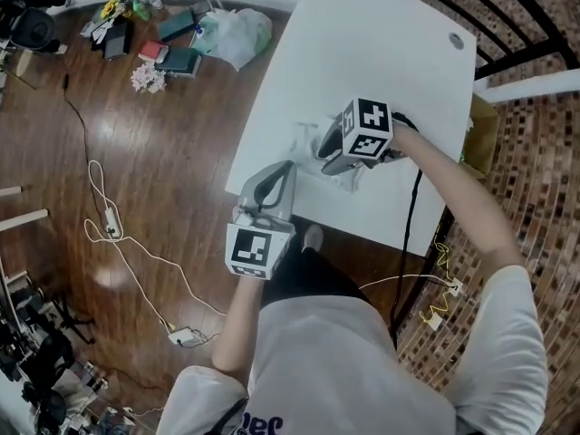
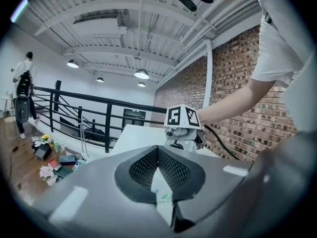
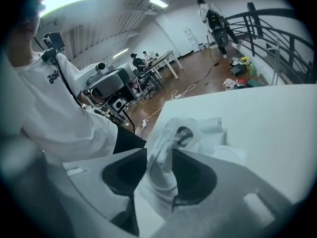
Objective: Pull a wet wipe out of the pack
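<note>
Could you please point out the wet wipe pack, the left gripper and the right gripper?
wet wipe pack (image 3: 214,133), right gripper view, its white top.
left gripper (image 2: 157,151), left gripper view, midway between its fingertips.
right gripper (image 3: 160,151), right gripper view, midway between its fingertips.

Left gripper (image 1: 289,169) reaches nearly level, fingers closed; right gripper (image 1: 324,152) tilts downward with fingers spread apart.

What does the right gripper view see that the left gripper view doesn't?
Only the right gripper view: the top of the wet wipe pack, a wipe poking up between the right gripper's open tongs, and desks with seated people. Only the left gripper view: ceiling lamps, a brick wall and the right gripper's marker cube. Both: the white table, the black railing and a standing person with a backpack.
</note>
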`<state>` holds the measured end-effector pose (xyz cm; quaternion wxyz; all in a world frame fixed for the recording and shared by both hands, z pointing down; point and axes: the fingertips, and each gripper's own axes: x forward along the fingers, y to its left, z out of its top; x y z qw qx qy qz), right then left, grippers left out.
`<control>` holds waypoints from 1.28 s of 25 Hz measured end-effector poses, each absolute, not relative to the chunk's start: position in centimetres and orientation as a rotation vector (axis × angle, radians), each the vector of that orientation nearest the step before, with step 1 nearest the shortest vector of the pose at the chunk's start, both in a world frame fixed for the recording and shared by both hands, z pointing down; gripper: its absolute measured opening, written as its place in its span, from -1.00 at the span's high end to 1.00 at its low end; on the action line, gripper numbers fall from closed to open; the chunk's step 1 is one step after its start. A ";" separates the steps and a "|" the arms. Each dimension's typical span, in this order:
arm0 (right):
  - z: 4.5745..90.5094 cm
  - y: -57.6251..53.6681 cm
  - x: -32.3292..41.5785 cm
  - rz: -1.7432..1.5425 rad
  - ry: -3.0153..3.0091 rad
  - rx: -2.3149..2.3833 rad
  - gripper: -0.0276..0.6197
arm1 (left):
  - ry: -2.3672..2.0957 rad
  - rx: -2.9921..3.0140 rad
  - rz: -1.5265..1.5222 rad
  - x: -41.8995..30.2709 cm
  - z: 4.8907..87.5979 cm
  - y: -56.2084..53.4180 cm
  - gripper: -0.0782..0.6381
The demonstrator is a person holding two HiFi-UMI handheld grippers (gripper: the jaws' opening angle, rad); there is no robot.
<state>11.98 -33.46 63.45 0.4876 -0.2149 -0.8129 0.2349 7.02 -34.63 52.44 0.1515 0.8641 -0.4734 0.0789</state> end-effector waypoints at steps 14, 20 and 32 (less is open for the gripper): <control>64.5 -32.6 11.9 0.654 -1.782 -0.423 0.58 | -1.312 2.476 0.220 6.9 53.4 -35.7 0.76; 64.2 -33.0 12.1 0.700 -1.830 -0.349 0.64 | -1.307 2.477 0.216 7.0 53.5 -36.2 0.76; 63.9 -33.1 12.7 0.894 -1.876 -0.244 0.75 | -1.277 2.484 0.224 7.5 53.7 -36.1 0.76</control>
